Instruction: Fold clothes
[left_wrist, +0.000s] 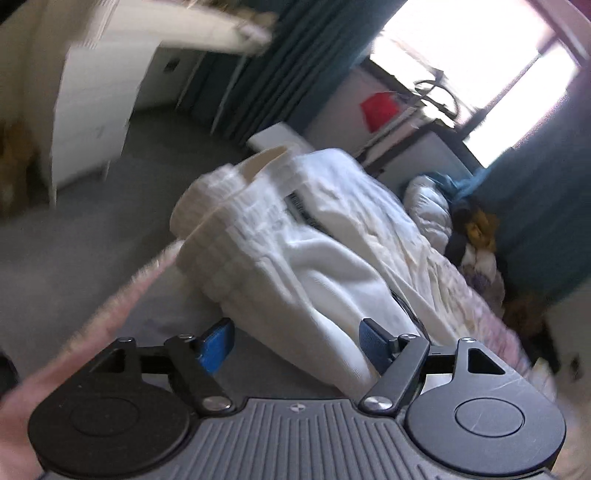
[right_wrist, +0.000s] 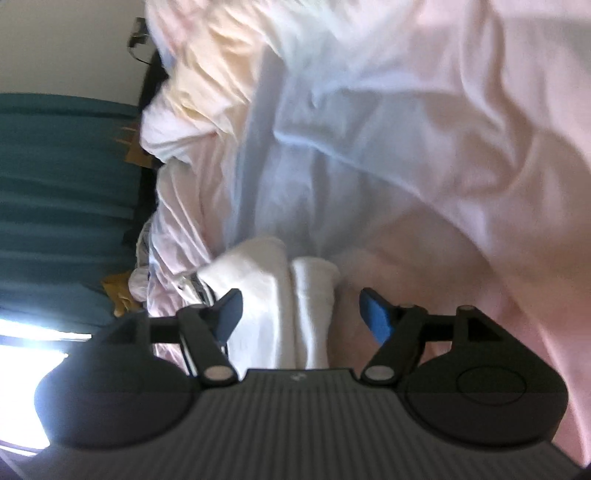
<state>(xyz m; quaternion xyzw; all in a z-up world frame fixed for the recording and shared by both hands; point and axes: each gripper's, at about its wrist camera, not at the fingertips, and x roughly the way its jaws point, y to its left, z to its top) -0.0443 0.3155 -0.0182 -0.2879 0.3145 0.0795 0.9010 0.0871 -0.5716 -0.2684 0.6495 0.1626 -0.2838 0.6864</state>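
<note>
White ribbed knit fills the middle of the left wrist view: a garment (left_wrist: 295, 236) lies in a loose heap on a pale, rumpled bedsheet (left_wrist: 417, 236), with a cream inner face showing at its upper edge. The left gripper (left_wrist: 295, 343) stands with its jaws wide apart, blue pads (left_wrist: 216, 345) clear of the cloth, though the garment's lower fold reaches down between them. This view alone shows the room: a grey floor (left_wrist: 74, 240), a white cabinet (left_wrist: 99, 110), teal curtains (left_wrist: 266, 70), a bright window (left_wrist: 476, 62) and something red (left_wrist: 380, 107) beneath it. A blurred pinkish shape crosses the lower left corner; I cannot tell what it is. The right wrist view is turned sideways and shows mostly pinkish-white sheet (right_wrist: 443, 147), with teal curtain (right_wrist: 66, 177) at the left edge. The right gripper (right_wrist: 301, 314) is likewise spread, nothing pinched, and two white folds of the garment (right_wrist: 280, 295) run between its pads toward the gripper body, which hides their near ends. No writing can be read anywhere; a small round emblem on each gripper body is too small to make out. Both views are smeared by blur.
</note>
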